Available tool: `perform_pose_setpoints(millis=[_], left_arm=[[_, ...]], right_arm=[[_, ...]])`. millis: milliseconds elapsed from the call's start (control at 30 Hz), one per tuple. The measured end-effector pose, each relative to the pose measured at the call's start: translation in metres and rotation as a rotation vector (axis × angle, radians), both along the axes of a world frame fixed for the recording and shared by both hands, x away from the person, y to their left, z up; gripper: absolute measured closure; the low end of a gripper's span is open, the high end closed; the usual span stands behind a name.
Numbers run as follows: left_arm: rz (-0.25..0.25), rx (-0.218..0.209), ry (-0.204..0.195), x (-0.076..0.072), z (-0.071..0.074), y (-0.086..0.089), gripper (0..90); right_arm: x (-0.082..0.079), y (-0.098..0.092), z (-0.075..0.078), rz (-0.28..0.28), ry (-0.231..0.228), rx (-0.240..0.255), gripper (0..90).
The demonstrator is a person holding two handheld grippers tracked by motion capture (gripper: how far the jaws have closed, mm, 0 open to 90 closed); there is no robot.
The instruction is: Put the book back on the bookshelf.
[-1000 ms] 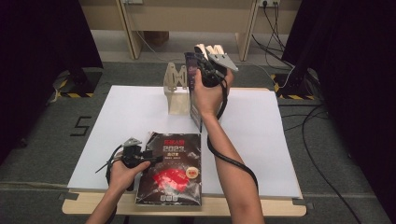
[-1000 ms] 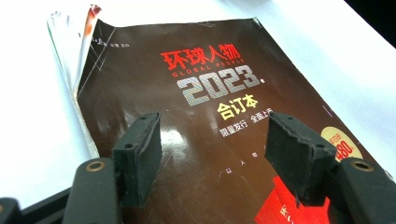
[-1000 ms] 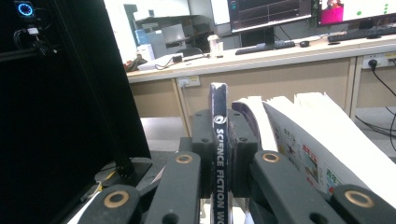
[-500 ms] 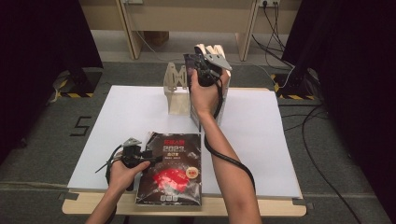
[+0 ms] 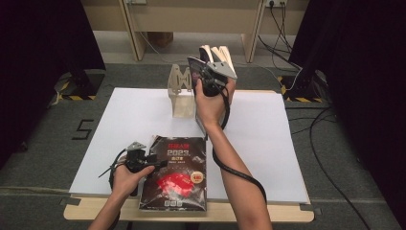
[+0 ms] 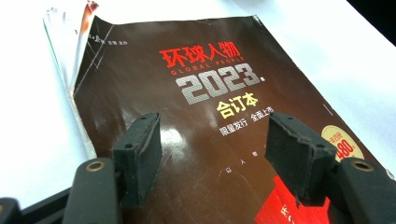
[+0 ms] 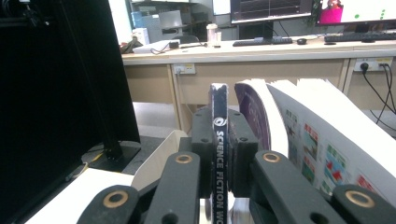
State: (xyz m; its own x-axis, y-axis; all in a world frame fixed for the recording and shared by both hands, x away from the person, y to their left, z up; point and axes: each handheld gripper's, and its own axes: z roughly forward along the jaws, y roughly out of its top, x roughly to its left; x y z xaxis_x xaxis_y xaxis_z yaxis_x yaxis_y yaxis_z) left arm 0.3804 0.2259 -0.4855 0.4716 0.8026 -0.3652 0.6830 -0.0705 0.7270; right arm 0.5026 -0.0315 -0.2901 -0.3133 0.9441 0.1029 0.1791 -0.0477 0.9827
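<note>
The right hand-held gripper [image 7: 219,172] pinches the dark spine of a magazine [image 7: 219,154], one pad on each side of it. The spine stands upright between the pads, and the pages fan open to the right of the jaws, with small colour pictures on the nearest page. In the high view the right hand-held gripper [image 5: 207,76] holds this magazine [image 5: 218,55] up off the bench [image 5: 268,134], above its far edge, with the pages spreading past the gripper's grey plate.

Just to the left of that gripper stands a pale wooden rack [image 5: 182,93] on the bench. It is an open holder with upright dividers; I cannot tell whether anything sits in its slots. The raised magazine is beside it, not in it.

The right forearm stretches forward and upward from the near edge of the bench, wrist cocked, hand wrapped around the gripper's body, cable trailing down along the arm.

The left hand-held gripper [image 6: 215,154] has its jaws spread, empty, hovering low over a second magazine [image 6: 205,116] with a dark brown cover and the year 2023 printed on it. That magazine [image 5: 177,175] lies flat at the near edge of the bench, just to the right of the left hand-held gripper [image 5: 160,164]. The left hand [image 5: 125,179] grips it low, near the bench surface.
</note>
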Motion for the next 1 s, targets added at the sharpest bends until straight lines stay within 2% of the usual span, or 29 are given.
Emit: perform_pose_setpoints(millis=[67,367,500,1000], left_arm=[[0.006,0.0,-0.003,0.0,0.002,0.001,35.8],[0.009,-0.001,-0.008,0.0,0.004,0.003,35.8],[0.004,-0.001,-0.005,-0.001,0.004,0.002,35.7],[0.007,-0.006,-0.016,-0.002,0.008,0.001,35.8]], right_arm=[[-0.012,-0.004,-0.002,0.004,-0.001,0.001,84.4],[-0.04,-0.017,-0.009,0.029,0.014,-0.003,84.2],[-0.052,-0.022,-0.014,0.032,0.002,-0.016,84.2],[-0.077,-0.043,-0.026,0.045,0.027,-0.016,83.9]])
